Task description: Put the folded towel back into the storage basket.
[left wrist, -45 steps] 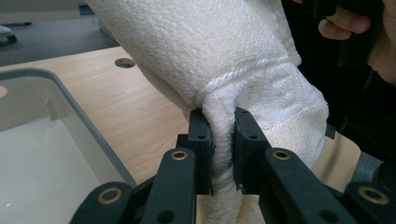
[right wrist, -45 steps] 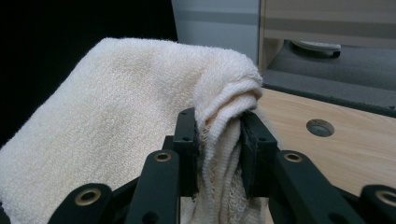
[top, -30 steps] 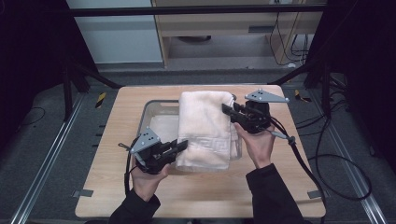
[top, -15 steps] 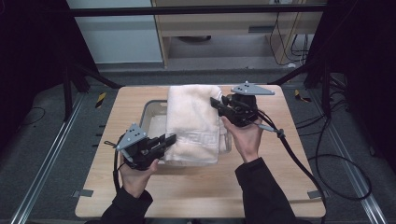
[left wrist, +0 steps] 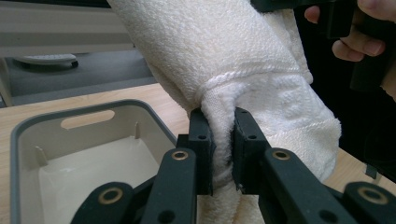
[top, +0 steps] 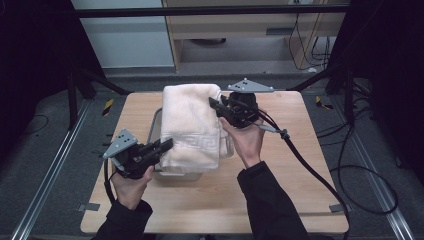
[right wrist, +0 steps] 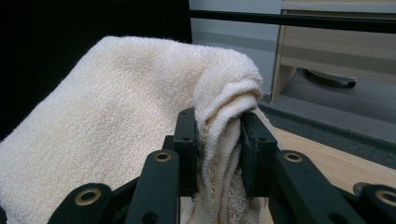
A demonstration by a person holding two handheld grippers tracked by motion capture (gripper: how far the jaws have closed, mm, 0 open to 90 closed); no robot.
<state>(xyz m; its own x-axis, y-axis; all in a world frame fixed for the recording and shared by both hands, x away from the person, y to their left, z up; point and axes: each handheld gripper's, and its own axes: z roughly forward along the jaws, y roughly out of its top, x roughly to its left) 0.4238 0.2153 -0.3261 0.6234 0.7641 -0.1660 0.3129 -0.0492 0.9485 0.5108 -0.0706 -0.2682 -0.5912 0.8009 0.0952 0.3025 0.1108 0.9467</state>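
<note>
A folded cream towel (top: 192, 125) with a woven key-pattern band hangs lifted over a grey plastic tub (top: 156, 122) on the wooden table. My left gripper (top: 167, 145) is shut on the towel's near left edge; in the left gripper view the towel (left wrist: 243, 65) is pinched between the black jaws of the left gripper (left wrist: 223, 149), above the tub (left wrist: 28, 126). My right gripper (top: 214, 104) is shut on the far right corner. In the right gripper view, bunched folds of the towel (right wrist: 116, 126) are clamped in the right gripper (right wrist: 219, 149).
The wooden table (top: 305, 150) has bare surface to the right and front of the tub. A black cable (top: 320, 170) trails from the right gripper across the table's right side. Dark frame legs and a wooden cabinet (top: 240, 30) stand behind the table.
Both grippers have carried the towel leftward and slightly up across the table. The towel now hangs further over the tub's left part, uncovering more of its right side.
</note>
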